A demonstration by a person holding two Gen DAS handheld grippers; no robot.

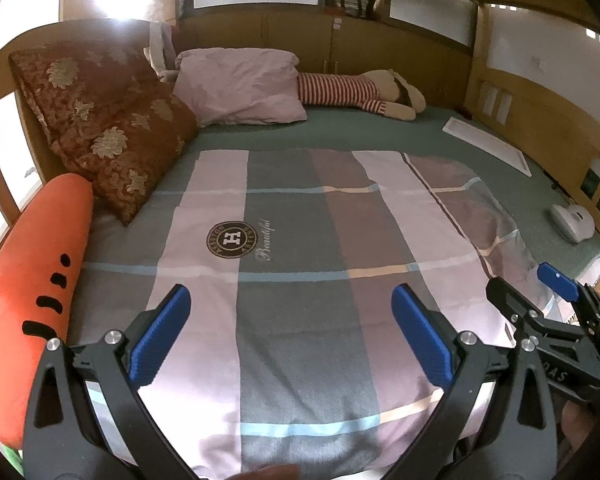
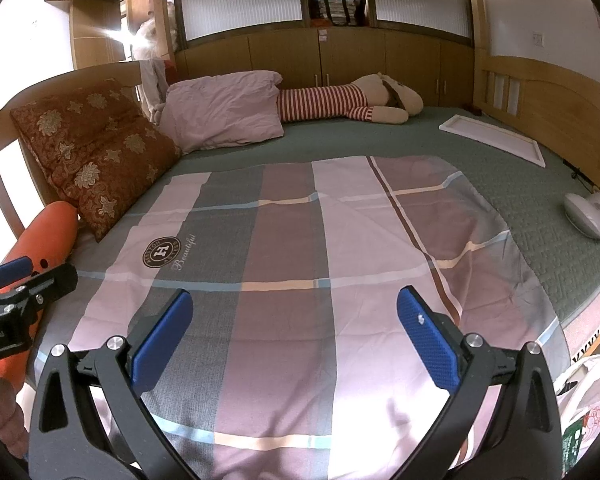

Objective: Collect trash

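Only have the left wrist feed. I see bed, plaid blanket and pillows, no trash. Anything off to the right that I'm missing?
Observer: Yes. A white plastic bag with red print sits low, past the right edge of the plaid blanket.
Operator: Anything with it?
Observer: A green printed thing shows just below the bag. I can't tell whether it is inside.
Operator: Right tongs? I only get them side-on.
Observer: The right tongs are open over the blanket, with nothing between the blue pads.
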